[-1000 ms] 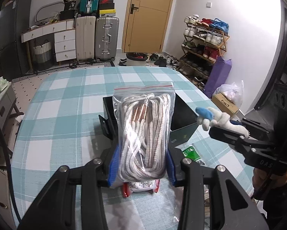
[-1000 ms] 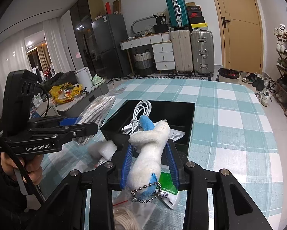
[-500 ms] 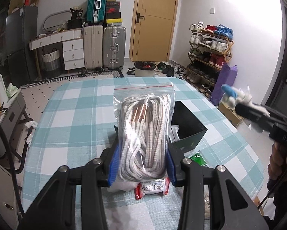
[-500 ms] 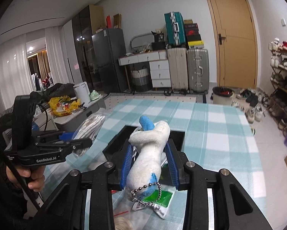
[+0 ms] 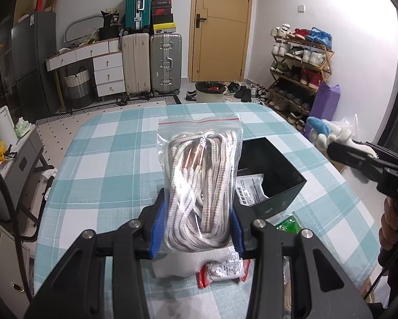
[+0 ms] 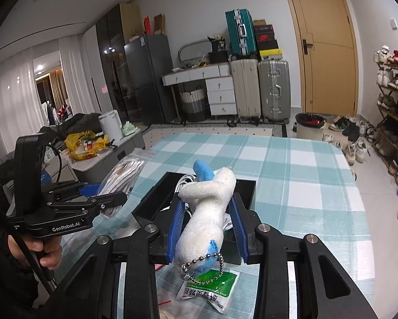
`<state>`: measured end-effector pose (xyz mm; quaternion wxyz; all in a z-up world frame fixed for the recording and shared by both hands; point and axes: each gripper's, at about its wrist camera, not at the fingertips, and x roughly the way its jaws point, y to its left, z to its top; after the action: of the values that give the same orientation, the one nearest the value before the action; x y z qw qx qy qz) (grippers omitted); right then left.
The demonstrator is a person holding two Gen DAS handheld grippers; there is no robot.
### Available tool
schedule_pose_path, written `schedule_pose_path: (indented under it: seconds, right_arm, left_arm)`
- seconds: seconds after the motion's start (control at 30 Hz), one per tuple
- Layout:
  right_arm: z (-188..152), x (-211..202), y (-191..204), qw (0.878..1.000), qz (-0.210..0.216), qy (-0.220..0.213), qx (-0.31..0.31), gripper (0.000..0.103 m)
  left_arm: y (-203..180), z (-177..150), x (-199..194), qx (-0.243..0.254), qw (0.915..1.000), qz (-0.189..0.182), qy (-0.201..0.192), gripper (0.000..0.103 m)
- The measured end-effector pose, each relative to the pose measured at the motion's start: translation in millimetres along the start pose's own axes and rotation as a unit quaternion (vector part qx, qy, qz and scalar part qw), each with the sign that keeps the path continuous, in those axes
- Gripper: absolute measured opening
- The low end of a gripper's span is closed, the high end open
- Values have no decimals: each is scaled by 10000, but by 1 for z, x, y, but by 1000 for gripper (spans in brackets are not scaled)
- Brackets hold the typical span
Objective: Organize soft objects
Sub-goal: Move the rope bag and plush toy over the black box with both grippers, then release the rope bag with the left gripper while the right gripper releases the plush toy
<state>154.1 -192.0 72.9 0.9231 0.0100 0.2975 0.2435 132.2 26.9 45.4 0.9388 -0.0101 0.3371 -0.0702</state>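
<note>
My left gripper is shut on a clear zip bag of white cord, held upright above the checked tablecloth. Seen from the right wrist, the same bag of cord sticks out of the left gripper at the left. My right gripper is shut on a white and blue plush toy with a bead chain hanging from it. That plush toy shows at the right edge of the left wrist view. A black open box stands on the table below and between both grippers.
Inside the box lie a white cable and a white packet. A green sachet and a red-edged packet lie on the cloth near me. Suitcases, a shoe rack and a door stand beyond the table.
Both grippers have risen and tipped up with their loads, so the box and table sit lower in view. The plush toy has moved up and to the right in the left wrist view.
</note>
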Motion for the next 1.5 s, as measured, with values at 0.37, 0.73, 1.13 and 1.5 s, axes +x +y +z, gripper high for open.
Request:
schedule_pose_path:
  seconds: [0.37, 0.73, 1.13, 1.5]
  right_arm:
    - [-4, 63, -9, 9990, -20, 437, 65, 35]
    - [-6, 105, -17, 9971, -110, 739, -106, 35]
    - [-11, 125, -22, 9947, -45, 987, -290, 37]
    - [-13, 121, -15, 9924, 45, 1171, -373, 44]
  left_arm:
    - [-9, 9, 41, 12, 9997, 126, 193, 40]
    - [-26, 20, 69, 284, 9990, 37, 332, 41]
    - [-35, 15, 86, 520, 9969, -91, 578, 46]
    - [-31, 11, 83, 759, 9947, -278, 643, 53]
